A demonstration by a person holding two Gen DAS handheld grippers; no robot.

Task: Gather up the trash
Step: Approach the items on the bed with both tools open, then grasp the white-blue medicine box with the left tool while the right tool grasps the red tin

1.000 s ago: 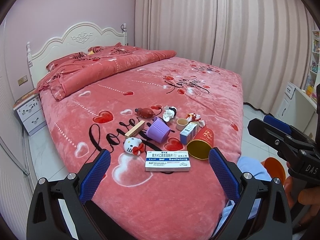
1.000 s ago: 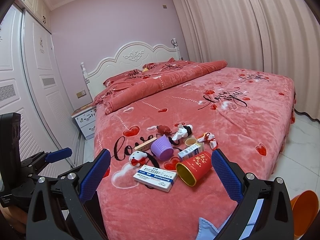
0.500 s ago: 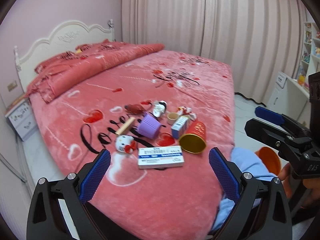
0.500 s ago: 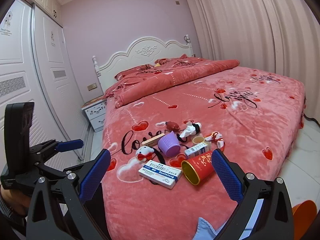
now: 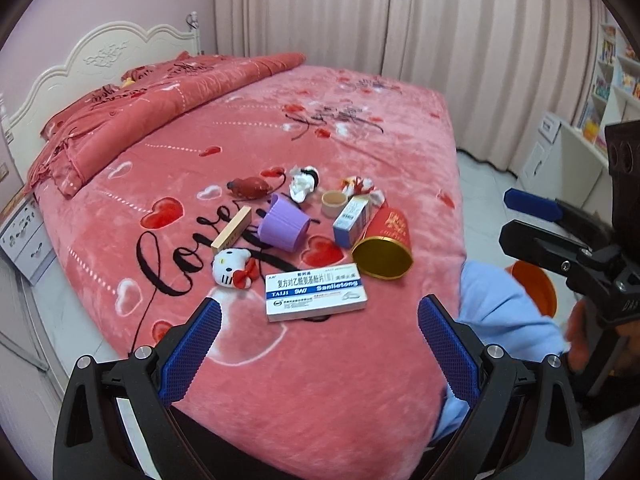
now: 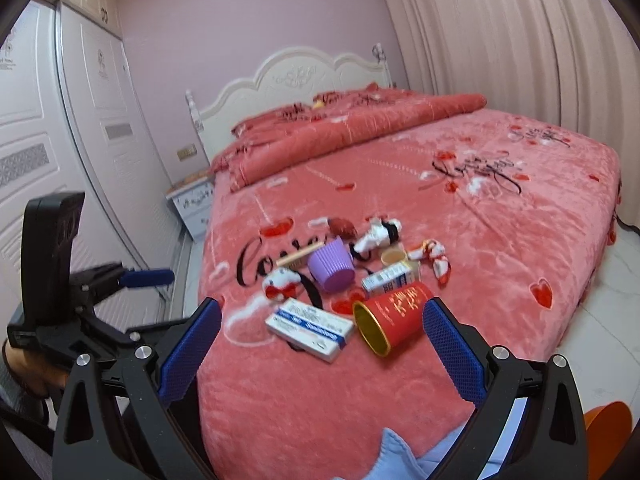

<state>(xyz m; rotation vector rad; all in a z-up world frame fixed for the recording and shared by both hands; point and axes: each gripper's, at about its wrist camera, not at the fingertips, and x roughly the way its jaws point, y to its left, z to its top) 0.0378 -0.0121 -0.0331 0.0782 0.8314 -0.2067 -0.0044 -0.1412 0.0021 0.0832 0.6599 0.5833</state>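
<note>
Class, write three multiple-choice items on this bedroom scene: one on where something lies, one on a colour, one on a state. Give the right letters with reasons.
1. Where does the white medicine box lie?
A. On the bedspread, nearest the left gripper
B. On the nightstand
C. Inside the purple cup

2. What colour is the ribbed cup lying on its side?
A. Green
B. Purple
C. Yellow

3. What state are the two grippers in?
A. Both open, holding nothing
B. Left shut on the red can
C. Right shut on the box

Answers:
1 A: in the left wrist view the box rests on the pink bedspread, just ahead of the left gripper.
2 B: its ribbed wall is plainly lilac-purple.
3 A: the left gripper and right gripper each show their blue pads wide apart with nothing between them; the red can lies untouched on the bed.
</note>
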